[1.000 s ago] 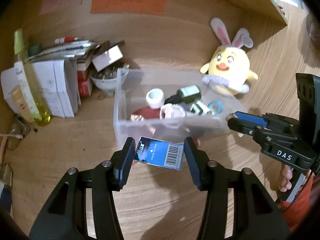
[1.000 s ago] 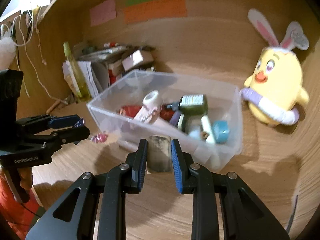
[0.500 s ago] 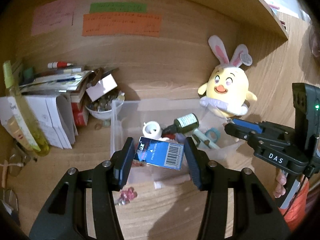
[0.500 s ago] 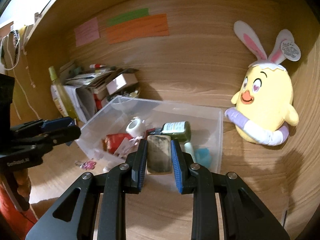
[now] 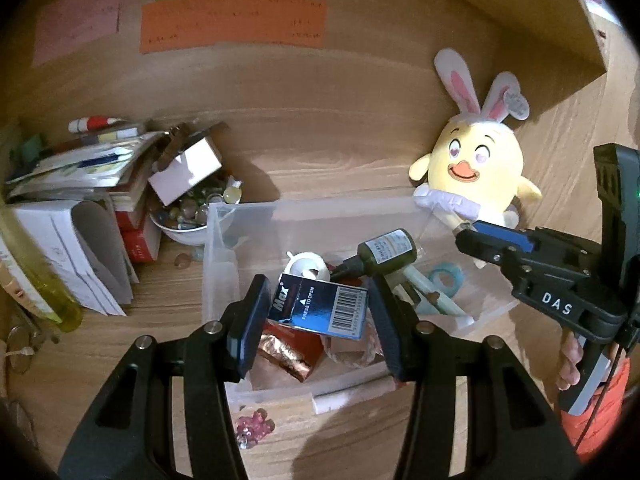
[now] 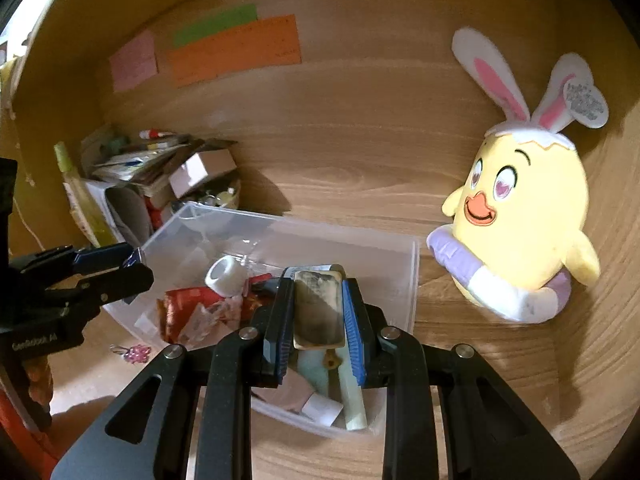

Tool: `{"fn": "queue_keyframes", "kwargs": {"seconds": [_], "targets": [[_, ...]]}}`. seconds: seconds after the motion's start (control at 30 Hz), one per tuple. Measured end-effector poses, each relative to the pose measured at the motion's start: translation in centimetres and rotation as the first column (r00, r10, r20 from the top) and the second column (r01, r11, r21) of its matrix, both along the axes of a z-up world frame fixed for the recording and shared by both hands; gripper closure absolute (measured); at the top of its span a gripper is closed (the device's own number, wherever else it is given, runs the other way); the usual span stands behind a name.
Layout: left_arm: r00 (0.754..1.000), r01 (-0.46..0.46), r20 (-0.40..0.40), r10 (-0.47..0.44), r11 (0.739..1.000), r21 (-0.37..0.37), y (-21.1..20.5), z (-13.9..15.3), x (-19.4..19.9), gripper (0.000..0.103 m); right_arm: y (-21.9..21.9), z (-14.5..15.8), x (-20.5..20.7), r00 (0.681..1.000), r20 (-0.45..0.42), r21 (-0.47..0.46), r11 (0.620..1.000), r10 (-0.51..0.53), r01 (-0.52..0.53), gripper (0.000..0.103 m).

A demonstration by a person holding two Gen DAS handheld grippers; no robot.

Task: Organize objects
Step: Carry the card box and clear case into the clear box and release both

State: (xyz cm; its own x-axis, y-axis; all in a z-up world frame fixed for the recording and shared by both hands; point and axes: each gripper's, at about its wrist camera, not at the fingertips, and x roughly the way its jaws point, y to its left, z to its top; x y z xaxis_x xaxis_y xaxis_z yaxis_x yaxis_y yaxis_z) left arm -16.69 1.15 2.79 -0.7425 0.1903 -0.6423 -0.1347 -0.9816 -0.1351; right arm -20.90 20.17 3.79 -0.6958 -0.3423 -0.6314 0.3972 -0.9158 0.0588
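Observation:
My left gripper [image 5: 318, 312] is shut on a small blue Max box [image 5: 320, 306] with a barcode, held over the near left part of a clear plastic bin [image 5: 240, 232]. My right gripper [image 6: 318, 312] is shut on a flat, worn beige block [image 6: 318, 308], held over the bin's [image 6: 412, 280] near right side. The bin holds a white tape roll [image 5: 306, 266], a dark green bottle [image 5: 386, 256], a red packet [image 6: 182, 300], a teal tape ring [image 5: 444, 278] and pale sticks. In each wrist view the other gripper shows at the edge: the right gripper [image 5: 500, 250] and the left gripper [image 6: 116, 266].
A yellow chick plush with bunny ears [image 6: 524, 232] sits right of the bin against the wooden back wall. At left stand a stack of papers and books [image 5: 80, 184], a white bowl of trinkets [image 5: 188, 220] and a yellow-green bottle [image 5: 36, 280]. A pink charm [image 5: 254, 428] lies before the bin.
Both grippers have moved forward with their loads, from in front of the bin to over its inside. The bin and plush now look closer.

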Motion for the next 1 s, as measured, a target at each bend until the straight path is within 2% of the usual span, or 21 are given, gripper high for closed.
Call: {"fn": "queue_keyframes", "kwargs": {"seconds": [0.33, 0.6, 0.67, 0.8, 1.0], "targets": [[0.999, -0.006, 0.049, 0.006, 1.000, -0.009, -0.8, -2.2, -1.8, 0.053, -1.3, -2.8, -1.8, 0.998, 0.056, 0.058, 0.998, -0.001, -0.002, 0.081], [0.998, 0.004, 0.067, -0.003, 1.000, -0.017, -0.8, -3.1, -2.2, 0.053, -2.3, -3.9, -1.9, 0.998, 0.056, 0.115, 0.993, 0.006, -0.012, 0.081], [0.998, 0.010, 0.058, -0.008, 1.000, -0.028, -0.6, -3.0, -1.9, 0.050, -2.5, -4.1, -1.7, 0.999, 0.041, 0.138, 0.990, 0.002, -0.008, 0.081], [0.999, 0.000, 0.038, 0.001, 0.999, -0.035, -0.4, -2.5, -1.5, 0.034, -2.6, -4.2, -1.7, 0.999, 0.039, 0.149, 0.989, 0.002, -0.008, 0.081], [1.000, 0.003, 0.016, -0.002, 0.999, -0.042, -0.2, -1.6, -0.7, 0.033, -2.7, -4.1, -1.7, 0.999, 0.038, 0.154, 0.988, 0.003, -0.009, 0.081]]}}
